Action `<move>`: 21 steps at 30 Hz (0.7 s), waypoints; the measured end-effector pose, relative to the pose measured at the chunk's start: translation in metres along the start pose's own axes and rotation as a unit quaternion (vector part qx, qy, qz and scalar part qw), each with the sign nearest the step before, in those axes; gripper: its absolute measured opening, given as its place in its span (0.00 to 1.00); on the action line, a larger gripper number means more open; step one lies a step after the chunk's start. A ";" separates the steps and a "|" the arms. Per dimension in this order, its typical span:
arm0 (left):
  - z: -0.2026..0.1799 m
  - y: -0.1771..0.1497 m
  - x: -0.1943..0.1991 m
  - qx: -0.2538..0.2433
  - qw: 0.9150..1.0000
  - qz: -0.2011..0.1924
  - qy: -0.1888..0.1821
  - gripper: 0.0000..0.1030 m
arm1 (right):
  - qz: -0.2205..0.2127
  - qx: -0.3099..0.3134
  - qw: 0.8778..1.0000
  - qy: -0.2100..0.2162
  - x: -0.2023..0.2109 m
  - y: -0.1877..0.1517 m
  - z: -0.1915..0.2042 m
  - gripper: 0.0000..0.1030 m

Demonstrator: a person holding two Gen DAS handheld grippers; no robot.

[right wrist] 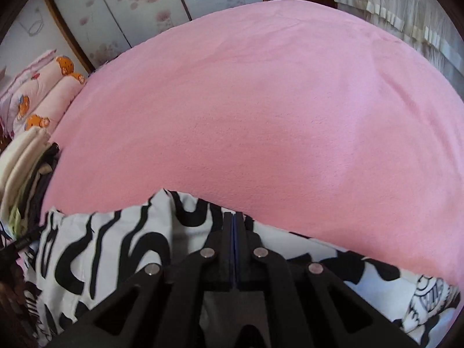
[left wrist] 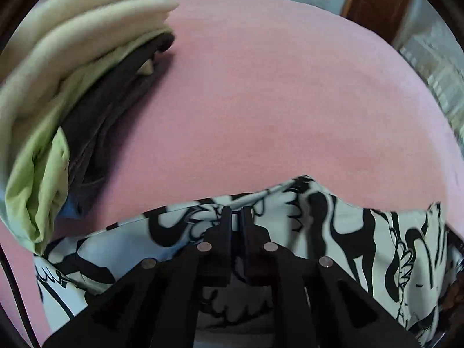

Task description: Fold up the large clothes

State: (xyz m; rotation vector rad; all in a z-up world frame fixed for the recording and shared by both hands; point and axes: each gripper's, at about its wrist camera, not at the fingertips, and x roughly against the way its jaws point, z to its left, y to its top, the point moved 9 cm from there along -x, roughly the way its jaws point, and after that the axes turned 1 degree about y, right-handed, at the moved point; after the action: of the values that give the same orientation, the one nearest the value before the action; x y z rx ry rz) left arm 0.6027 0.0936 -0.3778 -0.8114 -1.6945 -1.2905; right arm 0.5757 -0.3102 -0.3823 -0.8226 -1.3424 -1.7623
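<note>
We pinch the patterned garment (left wrist: 333, 226) at the bed's (left wrist: 261, 101) near edge with left gripper (left wrist: 236, 211) and right gripper (right wrist: 234, 217); thin cloth may slip free.

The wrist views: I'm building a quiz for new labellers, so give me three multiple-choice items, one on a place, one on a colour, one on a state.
1. Where is the stack of folded clothes in the left wrist view?
A left B right C centre
2. What colour is the blanket?
A blue B pink C green
3. How is the right gripper?
A wide open B out of view C shut

Key: 1 A, the stack lies at the left edge; 2 B, the blanket is pink throughout; 3 C, its fingers meet at the edge of the black-and-white garment.
</note>
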 end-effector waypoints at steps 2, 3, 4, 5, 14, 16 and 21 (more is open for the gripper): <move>0.013 0.001 0.001 0.014 1.000 0.000 0.006 0.06 | 0.001 0.018 1.000 -0.015 0.003 0.000 -0.003 0.00; 0.019 0.002 0.002 0.009 1.000 -0.002 0.016 0.06 | 0.002 0.019 1.000 -0.018 0.004 0.000 -0.005 0.00; 0.026 0.001 0.004 0.005 1.000 -0.004 0.027 0.06 | 0.004 0.017 1.000 -0.021 0.006 0.001 -0.008 0.00; 0.030 0.001 0.005 0.004 0.999 -0.004 0.035 0.06 | 0.005 0.017 1.000 -0.025 0.007 -0.001 -0.006 0.00; 0.063 -0.003 0.045 0.010 0.998 -0.024 0.051 0.06 | -0.032 -0.064 0.994 -0.082 0.074 0.006 -0.069 0.00; 0.070 -0.006 0.063 0.016 0.998 -0.040 0.051 0.07 | -0.049 -0.080 0.994 -0.061 0.095 0.006 -0.073 0.00; 0.084 -0.019 0.104 0.017 0.997 -0.047 0.055 0.13 | -0.071 -0.098 0.992 -0.043 0.143 0.004 -0.059 0.00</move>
State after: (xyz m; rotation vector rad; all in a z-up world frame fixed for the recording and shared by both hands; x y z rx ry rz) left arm 0.5208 0.1708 -0.3027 -0.6357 -1.6777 -1.3418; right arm 0.5047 -0.3944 -0.2738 -0.9382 -1.3251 -2.0139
